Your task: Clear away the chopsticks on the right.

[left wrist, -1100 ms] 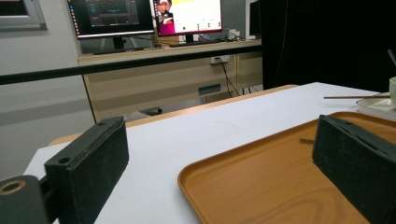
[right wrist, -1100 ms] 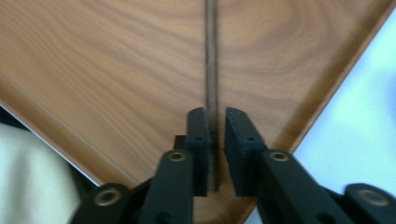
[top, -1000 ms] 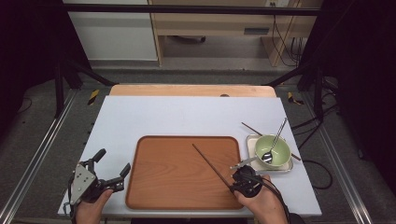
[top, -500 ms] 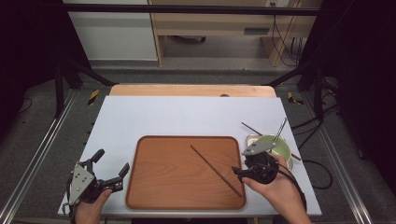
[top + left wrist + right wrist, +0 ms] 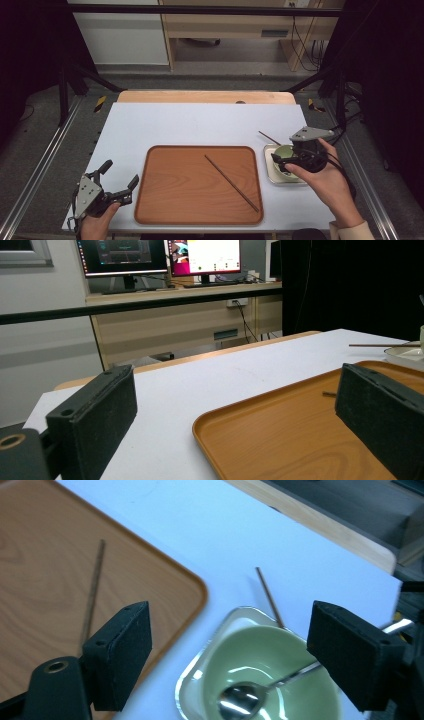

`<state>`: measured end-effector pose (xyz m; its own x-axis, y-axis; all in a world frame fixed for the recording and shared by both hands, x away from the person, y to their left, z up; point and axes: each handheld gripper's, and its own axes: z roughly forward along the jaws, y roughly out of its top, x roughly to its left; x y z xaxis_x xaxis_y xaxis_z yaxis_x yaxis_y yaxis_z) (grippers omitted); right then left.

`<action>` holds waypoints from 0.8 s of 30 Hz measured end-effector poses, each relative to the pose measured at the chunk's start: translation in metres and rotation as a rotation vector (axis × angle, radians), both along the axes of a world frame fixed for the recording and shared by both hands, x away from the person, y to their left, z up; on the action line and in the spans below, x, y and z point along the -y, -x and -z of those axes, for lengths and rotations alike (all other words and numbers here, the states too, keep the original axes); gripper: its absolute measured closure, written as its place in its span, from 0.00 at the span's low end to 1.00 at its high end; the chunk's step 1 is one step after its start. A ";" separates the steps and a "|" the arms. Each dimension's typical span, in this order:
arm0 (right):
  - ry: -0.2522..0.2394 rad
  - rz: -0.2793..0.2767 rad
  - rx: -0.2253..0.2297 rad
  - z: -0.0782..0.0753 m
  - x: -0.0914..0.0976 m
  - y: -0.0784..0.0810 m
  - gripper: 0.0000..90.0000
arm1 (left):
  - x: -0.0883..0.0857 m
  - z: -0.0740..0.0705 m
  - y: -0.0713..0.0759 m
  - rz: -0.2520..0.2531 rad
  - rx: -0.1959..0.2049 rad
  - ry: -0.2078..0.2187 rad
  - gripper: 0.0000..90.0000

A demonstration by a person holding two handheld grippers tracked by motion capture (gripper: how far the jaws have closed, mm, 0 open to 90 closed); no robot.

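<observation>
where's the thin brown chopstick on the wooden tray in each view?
High view: thin brown chopstick lies diagonally across the wooden tray's right half.
Left gripper view: only its tip, beside the right jaw.
Right gripper view: upper left, above the left jaw.
Shared landmark: the tray.

The tray [image 5: 170, 200] looks like wood or a wood-grain laminate, orange-brown with a smooth, faintly satin face and a rounded rim. On it lies a thin, dark, matt chopstick [image 5: 231, 183], wood by the look of it. The worktop [image 5: 200, 125] is a smooth, matt white sheet over a pale wooden edge. The green bowl [image 5: 270, 680] is glossy and throws back highlights; the spoon [image 5: 245, 700] in it is polished metal, and the square dish [image 5: 192, 690] beneath has a shiny rim. The right tool [image 5: 227, 650] has rough, matt black pads.
</observation>
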<state>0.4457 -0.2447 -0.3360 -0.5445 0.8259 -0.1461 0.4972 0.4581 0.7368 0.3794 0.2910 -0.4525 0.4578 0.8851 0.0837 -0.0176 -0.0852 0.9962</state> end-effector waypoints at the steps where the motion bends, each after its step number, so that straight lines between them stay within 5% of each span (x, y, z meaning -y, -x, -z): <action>1: 0.008 0.011 0.007 -0.002 0.005 -0.001 0.21 | 0.000 0.000 0.000 0.001 -0.001 0.000 0.03; 17: 0.070 0.135 0.017 -0.017 0.082 0.003 0.47 | 0.001 0.000 -0.001 0.007 0.001 -0.007 0.03; 24: 0.128 0.157 -0.055 0.012 0.116 0.004 0.60 | 0.002 0.000 -0.001 0.008 0.002 -0.012 0.03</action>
